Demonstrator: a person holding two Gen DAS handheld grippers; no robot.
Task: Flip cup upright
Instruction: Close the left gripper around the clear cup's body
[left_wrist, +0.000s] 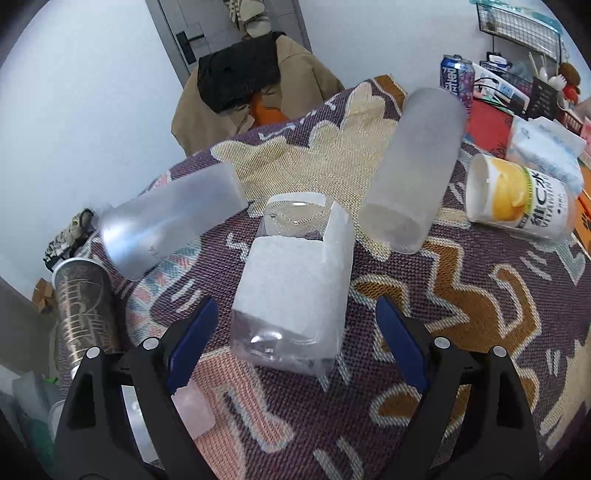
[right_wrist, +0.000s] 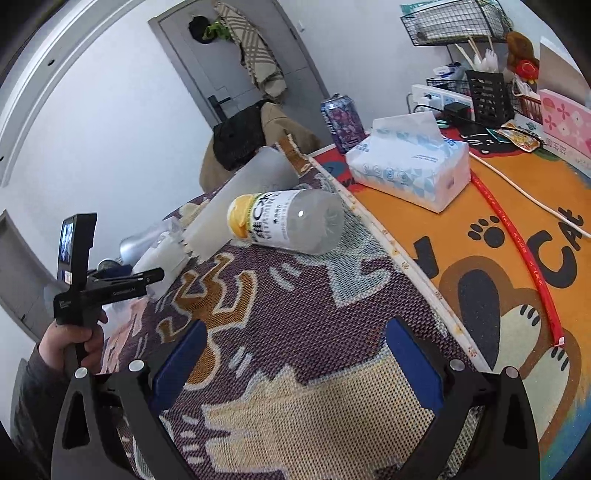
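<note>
In the left wrist view a clear cup with a white paper label (left_wrist: 291, 284) lies on its side on the patterned woven cloth (left_wrist: 461, 295), its base toward me. My left gripper (left_wrist: 295, 336) is open, its blue pads on either side of the cup's near end, not touching. Two frosted cups lie on their sides behind it, one at the left (left_wrist: 170, 229) and one at the right (left_wrist: 413, 170). A yellow-labelled cup (left_wrist: 517, 199) lies at the far right. My right gripper (right_wrist: 295, 365) is open and empty over the cloth (right_wrist: 314, 306), with the yellow-labelled cup (right_wrist: 288, 221) lying ahead of it.
A dark printed can (left_wrist: 83, 302) stands at the cloth's left edge. A tissue pack (right_wrist: 410, 166) and a purple drink can (right_wrist: 341, 122) sit on the orange cat mat (right_wrist: 491, 258) to the right. A jacket-draped chair (left_wrist: 255, 85) stands behind the table. The left hand-held gripper (right_wrist: 88, 284) shows at left.
</note>
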